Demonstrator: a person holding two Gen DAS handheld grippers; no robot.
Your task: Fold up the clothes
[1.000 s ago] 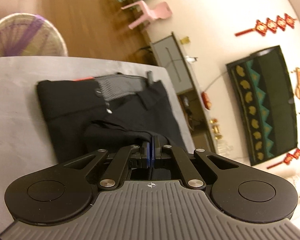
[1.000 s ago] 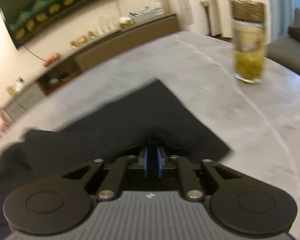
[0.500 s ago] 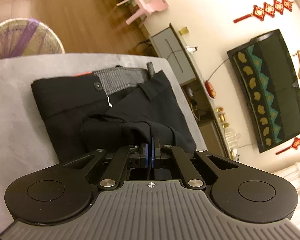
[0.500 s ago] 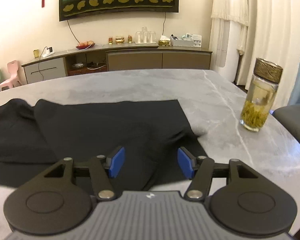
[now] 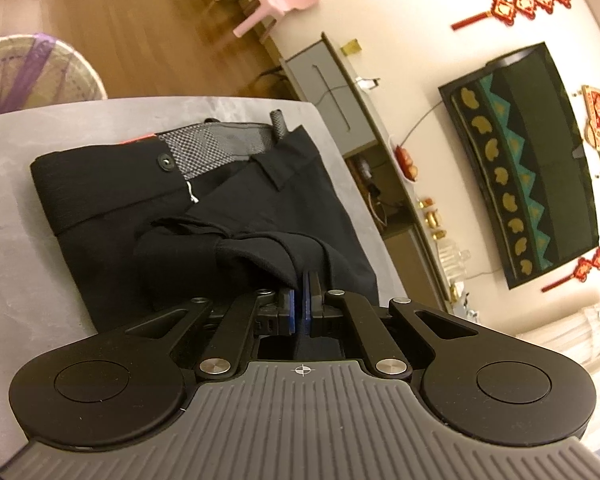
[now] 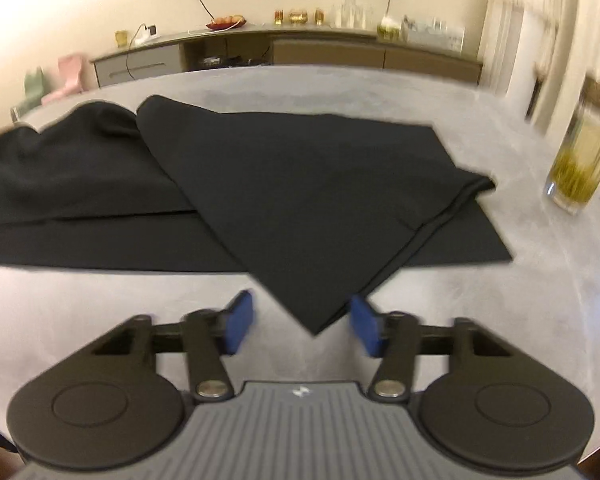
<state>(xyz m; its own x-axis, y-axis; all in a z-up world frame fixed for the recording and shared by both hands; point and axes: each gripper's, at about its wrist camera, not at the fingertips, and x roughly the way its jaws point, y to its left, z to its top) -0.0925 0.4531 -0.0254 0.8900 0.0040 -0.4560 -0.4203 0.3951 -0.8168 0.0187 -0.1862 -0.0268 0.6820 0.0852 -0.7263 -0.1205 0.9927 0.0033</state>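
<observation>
While left tool (image 5: 302, 300) stayed clamped on bunched black trousers (image 5: 204, 216) at counter (image 5: 16, 216) centre, right tool (image 6: 302, 326) was closing, pads apart, hem corner between them at 12 o'clock, unpinched. Fold barely begun; legs unfolded.

Grey table (image 6: 380, 92), black trousers (image 6: 300, 184), jar (image 6: 580, 160)

Warm, dim indoor light tints both views yellow, with soft, faint shadows on the table (image 6: 100, 312). Fisheye bending curves the edges and darkens the corners. The right wrist view is motion-blurred, worst at the jar (image 6: 580, 152); the left is sharp.
</observation>
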